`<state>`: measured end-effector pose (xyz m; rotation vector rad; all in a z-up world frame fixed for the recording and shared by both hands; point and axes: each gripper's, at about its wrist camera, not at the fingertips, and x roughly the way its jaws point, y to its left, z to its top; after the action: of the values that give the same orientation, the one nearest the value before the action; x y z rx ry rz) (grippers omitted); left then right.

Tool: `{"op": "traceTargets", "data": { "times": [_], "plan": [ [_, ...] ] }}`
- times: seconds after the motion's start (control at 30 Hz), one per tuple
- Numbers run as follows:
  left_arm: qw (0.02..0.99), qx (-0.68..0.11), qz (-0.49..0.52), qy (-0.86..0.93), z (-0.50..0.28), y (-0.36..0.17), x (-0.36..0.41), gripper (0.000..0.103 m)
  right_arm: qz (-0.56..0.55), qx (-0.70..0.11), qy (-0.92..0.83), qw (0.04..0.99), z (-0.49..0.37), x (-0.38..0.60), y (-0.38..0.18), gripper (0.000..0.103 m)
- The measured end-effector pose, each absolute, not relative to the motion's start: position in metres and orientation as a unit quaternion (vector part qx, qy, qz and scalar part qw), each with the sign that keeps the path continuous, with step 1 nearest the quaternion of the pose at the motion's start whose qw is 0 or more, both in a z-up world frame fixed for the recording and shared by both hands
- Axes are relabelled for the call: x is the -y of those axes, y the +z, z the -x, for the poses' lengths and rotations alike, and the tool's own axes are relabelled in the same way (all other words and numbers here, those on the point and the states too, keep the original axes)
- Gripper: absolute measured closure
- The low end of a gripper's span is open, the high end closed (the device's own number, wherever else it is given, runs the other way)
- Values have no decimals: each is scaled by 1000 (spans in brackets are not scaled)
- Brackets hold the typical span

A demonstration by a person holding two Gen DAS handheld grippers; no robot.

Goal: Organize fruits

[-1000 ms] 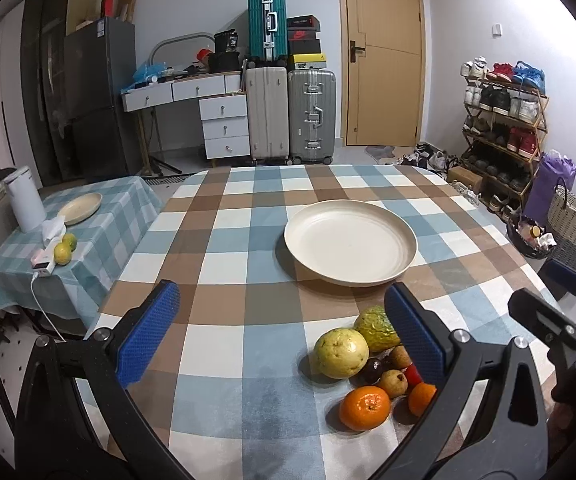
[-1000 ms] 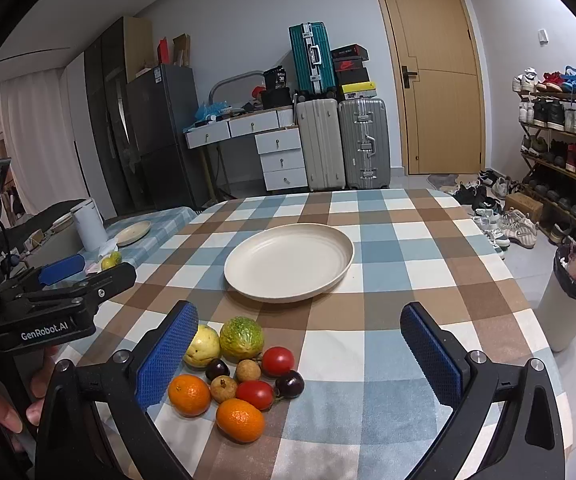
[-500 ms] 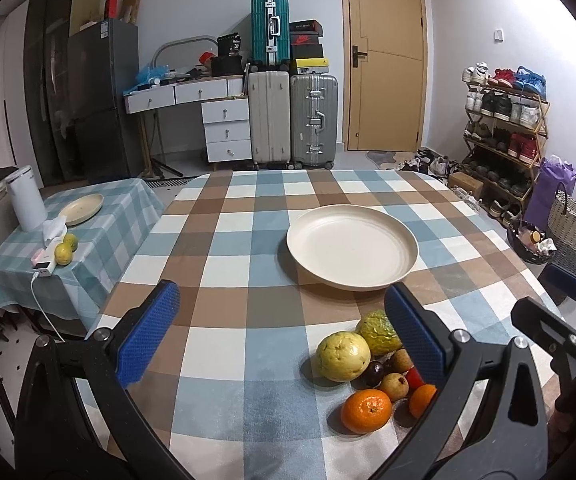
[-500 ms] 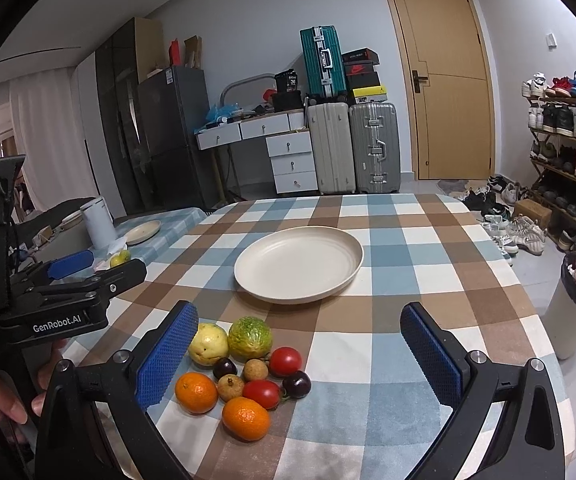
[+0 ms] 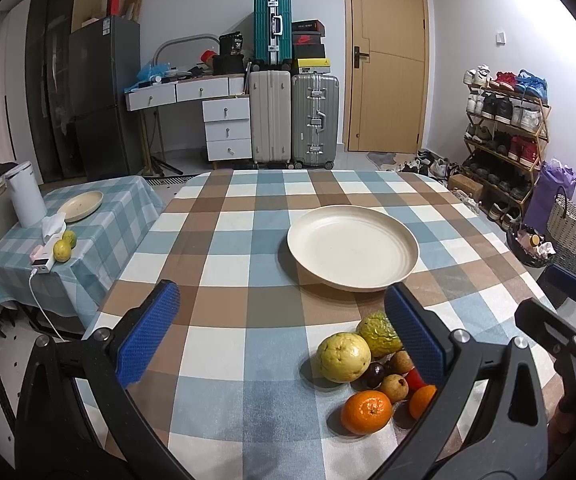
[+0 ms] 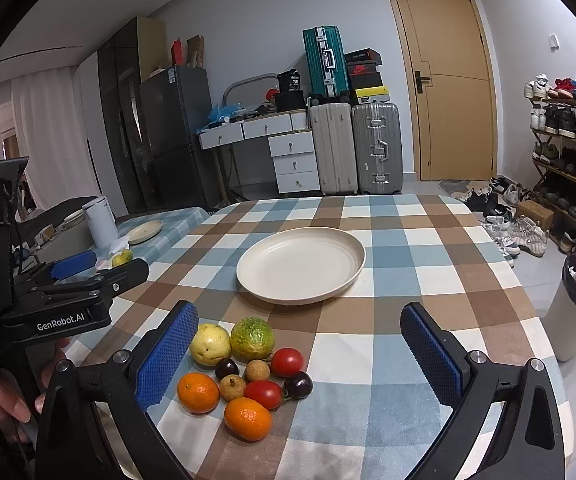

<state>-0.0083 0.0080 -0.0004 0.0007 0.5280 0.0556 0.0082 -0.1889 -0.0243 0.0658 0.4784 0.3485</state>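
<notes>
A pile of fruit lies on the checked table near its front edge: a yellow guava (image 6: 210, 344), a green bumpy fruit (image 6: 252, 338), two oranges (image 6: 198, 392) (image 6: 247, 418), two tomatoes (image 6: 287, 362), dark plums (image 6: 298, 385) and small brown fruits (image 6: 232, 386). An empty cream plate (image 6: 301, 265) sits behind the pile; it also shows in the left wrist view (image 5: 352, 247). My right gripper (image 6: 299, 356) is open and empty above the pile's right side. My left gripper (image 5: 280, 336) is open and empty, left of the guava (image 5: 343, 357) and orange (image 5: 366, 411).
A low side table (image 5: 100, 236) at the left carries a small plate, a white jug and two limes. A bin (image 6: 575, 308) stands off the table's right side. Suitcases, drawers and a shoe rack stand at the back.
Both grippers have shifted slightly, the views tilting a little; the fruit and plate have not moved. Both stay open.
</notes>
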Motion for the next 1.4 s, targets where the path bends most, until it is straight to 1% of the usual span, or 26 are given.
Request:
{"op": "traceTargets", "data": {
  "times": [0.8, 1.03, 1.4],
  "plan": [
    [966, -259, 1, 28, 8, 1, -10, 1, -36, -240, 177, 954, -9, 187, -25, 0],
    [965, -260, 4, 29, 8, 0, -11, 1, -40, -248, 207, 945, -6, 182, -33, 0],
    [963, -267, 19, 40, 1, -13, -19, 1, -65, -303, 268, 912, -8, 177, -61, 0]
  ]
}}
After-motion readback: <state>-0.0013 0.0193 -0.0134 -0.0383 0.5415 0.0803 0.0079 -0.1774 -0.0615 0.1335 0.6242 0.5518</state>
